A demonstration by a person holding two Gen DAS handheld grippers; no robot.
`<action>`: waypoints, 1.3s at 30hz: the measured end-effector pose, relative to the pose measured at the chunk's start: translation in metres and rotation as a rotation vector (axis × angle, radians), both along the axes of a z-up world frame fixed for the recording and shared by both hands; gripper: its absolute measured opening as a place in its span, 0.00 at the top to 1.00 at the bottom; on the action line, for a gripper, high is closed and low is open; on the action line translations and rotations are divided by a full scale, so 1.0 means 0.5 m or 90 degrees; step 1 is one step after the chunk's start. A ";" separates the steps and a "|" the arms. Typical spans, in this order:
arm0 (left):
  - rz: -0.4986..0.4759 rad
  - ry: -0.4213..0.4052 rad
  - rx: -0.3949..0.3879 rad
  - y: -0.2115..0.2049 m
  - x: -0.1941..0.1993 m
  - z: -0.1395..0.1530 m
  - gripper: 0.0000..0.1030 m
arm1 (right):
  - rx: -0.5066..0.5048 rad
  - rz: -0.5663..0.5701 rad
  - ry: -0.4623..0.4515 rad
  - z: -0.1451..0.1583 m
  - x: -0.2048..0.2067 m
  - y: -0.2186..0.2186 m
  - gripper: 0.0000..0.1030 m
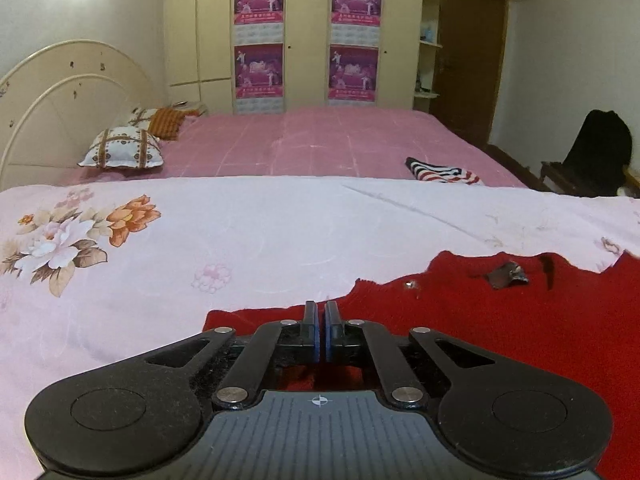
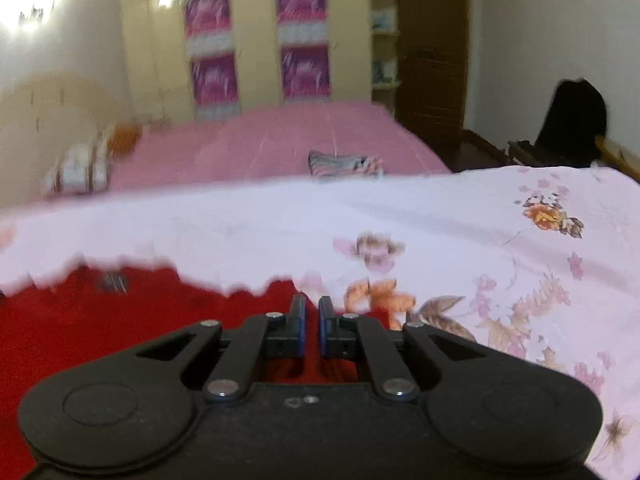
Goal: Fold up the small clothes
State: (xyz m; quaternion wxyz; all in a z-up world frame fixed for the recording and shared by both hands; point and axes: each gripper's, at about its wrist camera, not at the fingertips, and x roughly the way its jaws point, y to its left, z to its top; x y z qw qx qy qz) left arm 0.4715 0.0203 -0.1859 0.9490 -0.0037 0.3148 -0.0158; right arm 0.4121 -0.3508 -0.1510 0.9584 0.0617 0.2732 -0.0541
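A red knitted garment [image 1: 480, 340] lies flat on a pale floral sheet [image 1: 240, 232], with a dark label [image 1: 506, 274] near its wavy far edge. My left gripper [image 1: 321, 310] sits at the garment's left end, jaws pressed together on the red fabric at its edge. In the right wrist view, which is blurred, the same red garment [image 2: 100, 320] fills the lower left. My right gripper [image 2: 312, 306] is at its right end, jaws nearly together with a thin strip of red cloth between them.
A folded striped cloth [image 1: 440, 170] [image 2: 344, 164] lies further back on the pink bedspread [image 1: 320, 140]. Patterned pillows [image 1: 120, 148] rest by the headboard at the left. A chair with dark clothing [image 1: 596, 156] stands at the right, a wardrobe [image 1: 304, 36] behind the bed.
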 end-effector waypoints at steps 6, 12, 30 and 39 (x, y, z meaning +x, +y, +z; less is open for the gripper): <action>-0.030 0.043 -0.006 -0.009 -0.004 -0.010 0.62 | -0.013 -0.006 0.073 -0.056 0.024 -0.006 0.89; -0.049 0.023 -0.023 -0.006 -0.013 -0.004 0.15 | 0.059 0.003 0.064 -0.028 0.025 -0.030 0.77; 0.048 -0.032 0.083 -0.005 -0.065 -0.001 0.98 | -0.033 -0.025 0.037 -0.028 -0.024 -0.008 0.82; -0.113 -0.052 0.099 -0.112 -0.217 0.012 0.97 | -0.005 0.161 0.031 -0.003 -0.129 0.171 0.84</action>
